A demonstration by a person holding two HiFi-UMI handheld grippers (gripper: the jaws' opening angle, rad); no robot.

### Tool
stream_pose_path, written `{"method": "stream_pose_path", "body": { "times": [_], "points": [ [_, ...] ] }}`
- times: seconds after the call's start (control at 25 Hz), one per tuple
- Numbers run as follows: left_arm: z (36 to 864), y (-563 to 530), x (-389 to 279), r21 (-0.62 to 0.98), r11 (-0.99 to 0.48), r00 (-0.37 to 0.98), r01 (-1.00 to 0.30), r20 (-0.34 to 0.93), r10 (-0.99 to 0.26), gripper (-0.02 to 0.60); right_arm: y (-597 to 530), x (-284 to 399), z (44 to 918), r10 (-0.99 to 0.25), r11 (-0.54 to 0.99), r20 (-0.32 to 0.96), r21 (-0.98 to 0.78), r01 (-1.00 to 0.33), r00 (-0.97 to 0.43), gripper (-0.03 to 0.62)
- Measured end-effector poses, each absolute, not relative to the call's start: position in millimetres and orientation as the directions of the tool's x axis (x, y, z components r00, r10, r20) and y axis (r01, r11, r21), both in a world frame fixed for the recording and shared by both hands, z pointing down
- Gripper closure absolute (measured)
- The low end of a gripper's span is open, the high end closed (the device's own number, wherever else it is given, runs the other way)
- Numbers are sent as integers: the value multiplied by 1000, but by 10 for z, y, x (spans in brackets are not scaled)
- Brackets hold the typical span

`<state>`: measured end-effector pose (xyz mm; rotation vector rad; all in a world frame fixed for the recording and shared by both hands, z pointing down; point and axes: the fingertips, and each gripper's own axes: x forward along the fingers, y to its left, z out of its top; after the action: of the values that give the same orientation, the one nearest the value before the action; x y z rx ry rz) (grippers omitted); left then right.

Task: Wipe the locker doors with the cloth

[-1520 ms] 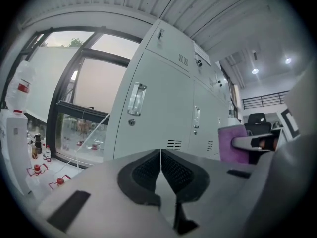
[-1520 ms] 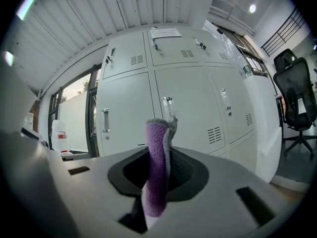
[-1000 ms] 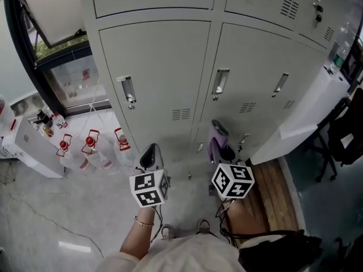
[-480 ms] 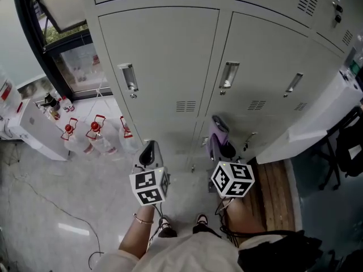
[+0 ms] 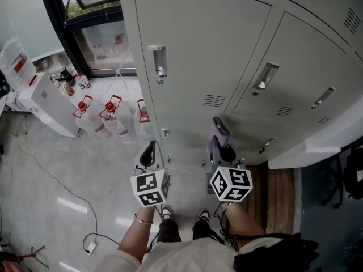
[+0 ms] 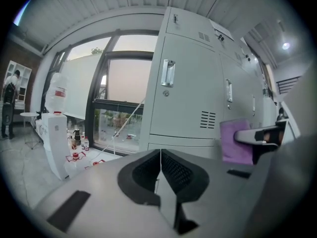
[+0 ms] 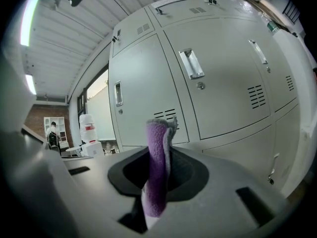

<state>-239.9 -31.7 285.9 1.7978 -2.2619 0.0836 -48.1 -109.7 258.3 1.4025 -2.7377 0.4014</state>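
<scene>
Pale grey locker doors (image 5: 204,50) fill the upper head view, each with a recessed metal handle (image 5: 157,61) and a small vent. My right gripper (image 5: 222,147) is shut on a purple cloth (image 5: 216,136), which stands up between its jaws (image 7: 158,167) a short way from the lower doors (image 7: 225,78). To its left, my left gripper (image 5: 148,154) is shut with nothing in it (image 6: 159,167), pointing at the locker's left edge. The left gripper view also shows the purple cloth (image 6: 236,141) at right.
Several clear water jugs with red caps (image 5: 108,115) lie on the floor by a dark-framed window (image 5: 96,33). A white water dispenser (image 5: 48,103) stands at left. A wooden platform (image 5: 278,188) and a white surface (image 5: 317,149) sit at right. A cable and plug (image 5: 89,246) trail on the floor.
The head view has shifted: the lockers now sit higher and further right, and more floor shows at left. Both grippers keep their places and grip.
</scene>
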Motion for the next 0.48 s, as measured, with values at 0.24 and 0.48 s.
{"method": "stream_pose_path", "body": {
  "times": [0.24, 0.48],
  "points": [
    [3112, -272, -2584, 93, 218, -195, -972, 209, -958, 572, -1008, -809, 2837, -764, 601, 133, -213, -771, -632, 534],
    [3498, -246, -2768, 88, 198, -175, -976, 216, -960, 572, -979, -1101, 3085, -752, 619, 98, -233, -750, -651, 534]
  ]
}}
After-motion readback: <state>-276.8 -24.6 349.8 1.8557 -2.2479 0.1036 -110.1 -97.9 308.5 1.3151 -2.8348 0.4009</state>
